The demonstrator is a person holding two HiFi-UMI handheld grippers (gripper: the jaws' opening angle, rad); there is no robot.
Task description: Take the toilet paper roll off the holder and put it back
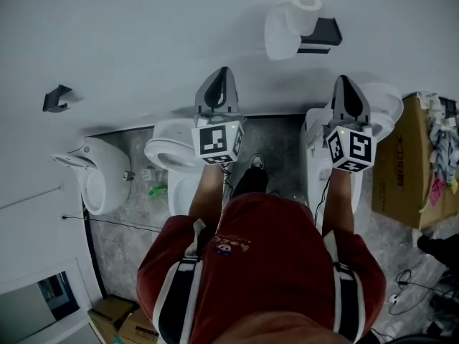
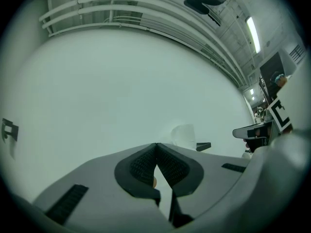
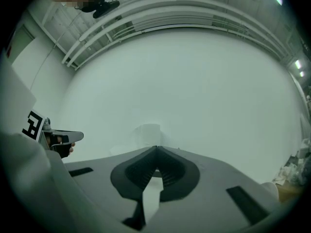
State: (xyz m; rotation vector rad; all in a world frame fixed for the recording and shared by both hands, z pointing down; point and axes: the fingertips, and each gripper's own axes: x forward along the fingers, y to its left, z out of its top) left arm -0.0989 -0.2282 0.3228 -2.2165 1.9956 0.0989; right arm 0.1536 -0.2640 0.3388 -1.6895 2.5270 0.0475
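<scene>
A white toilet paper roll (image 1: 290,24) sits on a dark wall holder (image 1: 320,34) on the white wall, with a sheet hanging down. My left gripper (image 1: 224,72) is held up below and left of the roll, jaws shut with nothing between them. My right gripper (image 1: 344,79) is below and slightly right of the holder, also shut and empty. In the left gripper view the roll (image 2: 183,136) and holder (image 2: 203,146) show ahead past the closed tips (image 2: 156,144). The roll (image 3: 148,133) shows faintly just beyond the closed tips (image 3: 156,148) in the right gripper view.
A white toilet (image 1: 176,153) stands below the left gripper and another (image 1: 384,110) below the right one. A urinal (image 1: 97,174) hangs at the left. A cardboard box (image 1: 409,170) with rags stands at the right. A small dark hook (image 1: 56,99) is on the wall at left.
</scene>
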